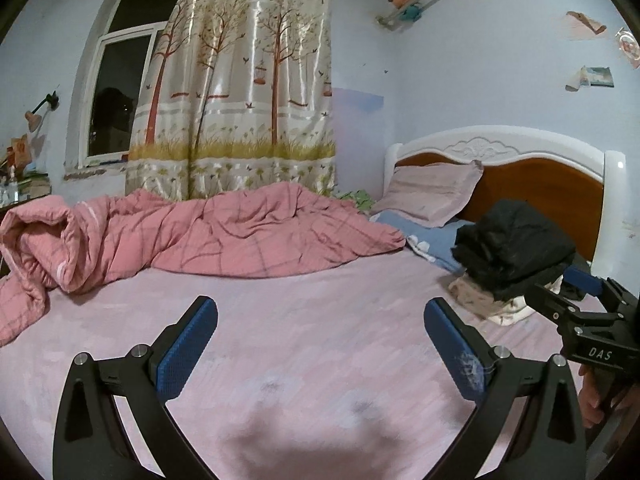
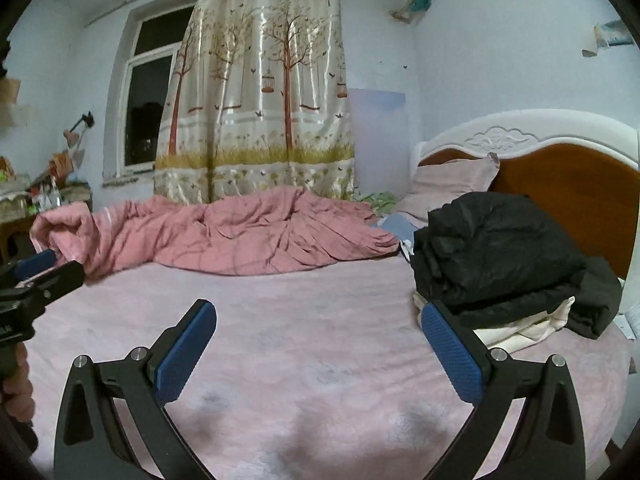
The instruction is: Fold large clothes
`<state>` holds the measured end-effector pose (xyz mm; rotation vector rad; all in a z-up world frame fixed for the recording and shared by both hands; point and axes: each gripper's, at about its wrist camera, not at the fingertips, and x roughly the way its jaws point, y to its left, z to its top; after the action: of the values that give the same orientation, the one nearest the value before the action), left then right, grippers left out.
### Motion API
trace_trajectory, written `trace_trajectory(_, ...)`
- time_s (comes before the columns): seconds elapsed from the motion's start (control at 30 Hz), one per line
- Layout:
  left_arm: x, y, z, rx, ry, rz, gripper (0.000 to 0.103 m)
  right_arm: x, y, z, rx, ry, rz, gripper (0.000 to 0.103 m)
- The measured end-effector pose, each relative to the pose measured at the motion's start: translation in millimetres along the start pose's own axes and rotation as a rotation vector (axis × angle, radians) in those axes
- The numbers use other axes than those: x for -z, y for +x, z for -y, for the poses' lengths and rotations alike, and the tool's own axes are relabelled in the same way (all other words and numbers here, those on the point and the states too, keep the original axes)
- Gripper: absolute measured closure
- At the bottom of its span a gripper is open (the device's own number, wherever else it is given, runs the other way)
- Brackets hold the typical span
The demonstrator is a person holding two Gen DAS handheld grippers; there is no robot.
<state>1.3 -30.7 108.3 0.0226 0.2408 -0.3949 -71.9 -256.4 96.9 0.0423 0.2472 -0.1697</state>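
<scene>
A pile of clothes lies on the right of the bed: a black garment (image 2: 496, 252) folded on top of a cream one (image 2: 520, 328). It also shows in the left wrist view (image 1: 512, 244). My left gripper (image 1: 320, 320) is open and empty above the pink sheet (image 1: 320, 360). My right gripper (image 2: 318, 322) is open and empty, its right fingertip (image 2: 434, 316) close to the front edge of the pile. The right gripper also shows at the right edge of the left wrist view (image 1: 576, 292), beside the pile.
A rumpled pink quilt (image 1: 200, 236) lies along the far side of the bed. A pink pillow (image 1: 432, 192) leans on the white and brown headboard (image 1: 540, 176). A printed curtain (image 1: 240, 80) and window (image 1: 116, 80) stand behind. A cluttered table (image 2: 36, 200) is at the left.
</scene>
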Motion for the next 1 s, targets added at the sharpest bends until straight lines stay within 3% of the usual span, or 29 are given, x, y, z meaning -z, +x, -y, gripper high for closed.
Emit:
trace_trajectory(0.13,18,14,0,-0.025,0.03,-0.021,0.001,16,16,-3,-0.015,-0.034,-0.006,0.0)
trace_trajectory(0.23,32,27,0,-0.03,0.037,-0.034,0.001,29,26,-9,0.023,-0.083,0.006,0.0)
trace_trajectory(0.4,56,45,-10,-0.027,-0.018,-0.046,0.001,38,37,-7,0.02,-0.039,0.006,0.0)
trace_trajectory(0.57,76,57,-16,-0.057,0.004,-0.034,0.0,54,53,-4,0.093,-0.019,-0.011,0.0)
trace_trajectory(0.73,78,66,-20,-0.029,-0.022,-0.047,0.001,61,65,2,0.147,0.018,-0.027,0.0)
trace_trajectory(1.0,89,67,-3,-0.087,0.067,-0.047,0.0,73,74,6,0.18,0.029,-0.06,0.0)
